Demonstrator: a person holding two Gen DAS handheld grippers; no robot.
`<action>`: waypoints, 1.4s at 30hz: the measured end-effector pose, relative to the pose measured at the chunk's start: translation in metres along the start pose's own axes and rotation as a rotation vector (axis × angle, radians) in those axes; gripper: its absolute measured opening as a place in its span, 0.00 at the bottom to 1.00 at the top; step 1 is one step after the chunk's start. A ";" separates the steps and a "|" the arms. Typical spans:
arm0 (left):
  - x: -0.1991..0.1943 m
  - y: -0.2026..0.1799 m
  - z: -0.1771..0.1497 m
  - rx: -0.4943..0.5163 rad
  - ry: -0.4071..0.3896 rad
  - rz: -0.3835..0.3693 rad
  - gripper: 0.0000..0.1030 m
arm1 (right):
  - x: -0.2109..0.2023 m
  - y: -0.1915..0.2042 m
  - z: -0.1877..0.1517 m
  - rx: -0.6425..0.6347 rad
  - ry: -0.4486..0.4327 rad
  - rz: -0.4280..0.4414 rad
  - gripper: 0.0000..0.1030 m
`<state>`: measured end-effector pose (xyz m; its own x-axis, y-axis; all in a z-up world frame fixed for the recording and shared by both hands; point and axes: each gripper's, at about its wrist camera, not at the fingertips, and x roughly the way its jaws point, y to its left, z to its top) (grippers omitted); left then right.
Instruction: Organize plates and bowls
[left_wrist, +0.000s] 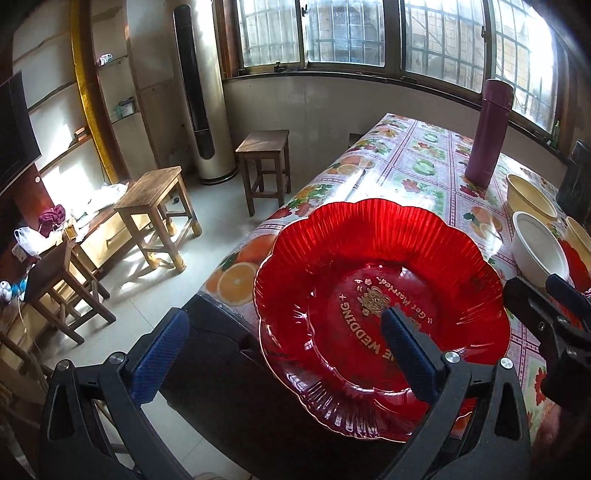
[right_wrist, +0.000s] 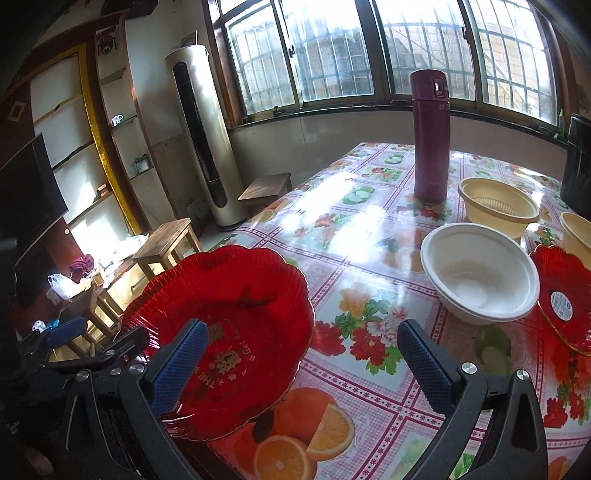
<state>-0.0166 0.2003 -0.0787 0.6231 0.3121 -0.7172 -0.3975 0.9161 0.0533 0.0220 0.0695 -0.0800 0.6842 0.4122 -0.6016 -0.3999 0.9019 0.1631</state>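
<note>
The left gripper (left_wrist: 284, 350) points forward and slightly down at the near left corner of the table (right_wrist: 369, 236), its jaws spread wide. Its right finger reaches over the rim and into the well of a red scalloped plate (left_wrist: 380, 258), while its left finger hangs outside the plate, past the table edge and above the floor; nothing is clamped between them. The plate sits at that corner on the fruit-and-flower tablecloth, gold lettering showing in its centre, and part of its near rim appears to overhang the edge.

The right gripper (right_wrist: 301, 354) is held just beside the left one, angled out over the tabletop, jaws likewise wide apart and empty. Its left finger overlaps the red plate's right side in the right wrist view; whether it touches the plate I cannot tell. Its right finger hovers over bare cloth.

Further along the table stands a white bowl (right_wrist: 480, 273), just beside a second red plate (right_wrist: 565, 295) at the right edge of view. Behind them sits a cream colander-like bowl (right_wrist: 498, 206), with another cream bowl (right_wrist: 578, 236) partly cut off, and an upright maroon flask (right_wrist: 430, 136) near the middle.
</note>
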 end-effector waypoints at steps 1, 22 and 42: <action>0.002 0.000 -0.001 -0.001 0.018 -0.007 1.00 | 0.003 0.000 -0.001 0.001 0.011 -0.002 1.00; 0.040 -0.028 -0.006 0.069 0.234 -0.110 0.98 | 0.052 -0.018 -0.018 0.101 0.208 0.063 0.19; 0.021 -0.063 0.004 0.205 0.103 -0.087 0.94 | 0.020 -0.063 -0.005 0.183 0.102 0.019 0.36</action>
<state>0.0243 0.1506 -0.0944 0.5731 0.2118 -0.7916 -0.1939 0.9736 0.1202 0.0578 0.0202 -0.1057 0.6088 0.4226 -0.6714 -0.2887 0.9063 0.3087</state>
